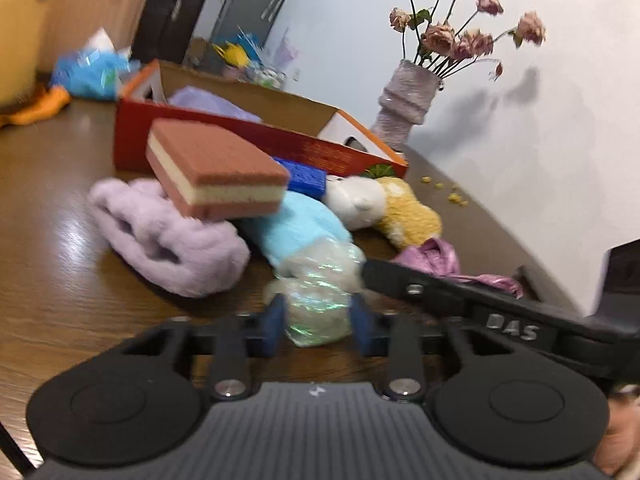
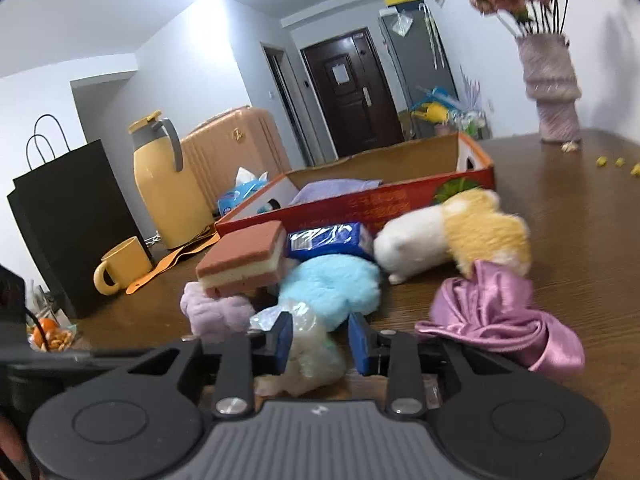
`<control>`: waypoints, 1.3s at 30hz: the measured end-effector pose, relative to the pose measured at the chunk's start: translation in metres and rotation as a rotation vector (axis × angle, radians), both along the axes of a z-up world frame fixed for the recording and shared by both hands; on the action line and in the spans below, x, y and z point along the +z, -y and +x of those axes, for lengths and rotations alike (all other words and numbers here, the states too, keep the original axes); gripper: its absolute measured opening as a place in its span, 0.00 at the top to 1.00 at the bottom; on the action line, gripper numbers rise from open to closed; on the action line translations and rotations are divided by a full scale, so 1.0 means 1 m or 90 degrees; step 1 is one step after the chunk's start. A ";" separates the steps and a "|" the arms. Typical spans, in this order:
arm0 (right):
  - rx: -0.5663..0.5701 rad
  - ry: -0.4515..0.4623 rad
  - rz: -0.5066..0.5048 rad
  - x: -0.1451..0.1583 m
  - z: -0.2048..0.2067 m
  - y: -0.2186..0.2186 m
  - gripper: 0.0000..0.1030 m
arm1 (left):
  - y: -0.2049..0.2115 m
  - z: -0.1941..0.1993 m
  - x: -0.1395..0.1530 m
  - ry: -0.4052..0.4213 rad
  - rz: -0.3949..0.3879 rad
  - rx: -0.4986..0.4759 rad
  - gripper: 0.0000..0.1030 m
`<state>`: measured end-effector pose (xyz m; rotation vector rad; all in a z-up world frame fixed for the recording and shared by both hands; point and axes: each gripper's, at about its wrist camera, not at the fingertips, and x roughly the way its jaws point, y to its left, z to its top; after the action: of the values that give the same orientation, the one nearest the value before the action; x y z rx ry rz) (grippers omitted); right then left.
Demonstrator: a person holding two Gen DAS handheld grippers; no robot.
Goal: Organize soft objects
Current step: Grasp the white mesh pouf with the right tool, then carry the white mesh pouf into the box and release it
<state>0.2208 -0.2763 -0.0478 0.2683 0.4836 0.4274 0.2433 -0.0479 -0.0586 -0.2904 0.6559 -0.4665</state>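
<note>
Two tools on one item: left tool [image 1: 318,322] and right tool [image 2: 318,342] each straddle the iridescent plastic bag [image 1: 320,292] on the table [image 1: 60,280], blue pads at its sides; cannot tell if either is pinching. Bag sits just before the blue plush [image 2: 330,288], near the sponge [image 1: 218,168], purple plush [image 1: 168,236], red box [image 2: 400,200].

Glossy wood-grain table [image 1: 48,240]; fluffy lilac plush [image 1: 168,236]; shiny pink satin cloth [image 2: 500,320]; matt cardboard box [image 2: 400,200]; porous sponge [image 1: 216,168].
</note>
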 end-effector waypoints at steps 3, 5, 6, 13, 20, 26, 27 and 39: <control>0.025 -0.035 0.046 -0.005 0.013 -0.001 0.71 | -0.007 0.000 -0.004 0.000 -0.025 -0.006 0.83; 0.043 -0.052 0.084 -0.009 0.016 -0.001 0.72 | -0.011 -0.003 -0.004 -0.002 -0.030 -0.003 0.88; 0.041 -0.057 0.087 -0.009 0.016 -0.002 0.81 | -0.014 -0.006 -0.004 -0.005 -0.030 -0.002 0.90; 0.039 -0.039 0.062 0.005 -0.037 -0.015 0.92 | -0.024 -0.055 0.015 0.026 -0.023 -0.048 0.92; -0.007 0.028 0.080 0.049 -0.067 -0.003 0.94 | -0.016 -0.039 0.066 0.082 -0.048 -0.094 0.93; -0.013 0.097 0.046 0.129 0.003 0.019 0.95 | 0.011 0.068 0.143 0.125 -0.036 -0.115 0.94; -0.012 0.105 0.039 0.142 0.023 0.023 0.95 | 0.020 0.091 0.154 0.145 -0.022 -0.114 0.94; -0.088 -0.124 -0.003 0.120 0.324 0.060 0.95 | 0.104 0.351 0.086 -0.038 0.070 -0.112 0.93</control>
<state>0.5447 -0.3365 0.0719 0.3384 0.6521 0.2661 0.5938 -0.1521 0.0271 -0.1434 0.7663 -0.5899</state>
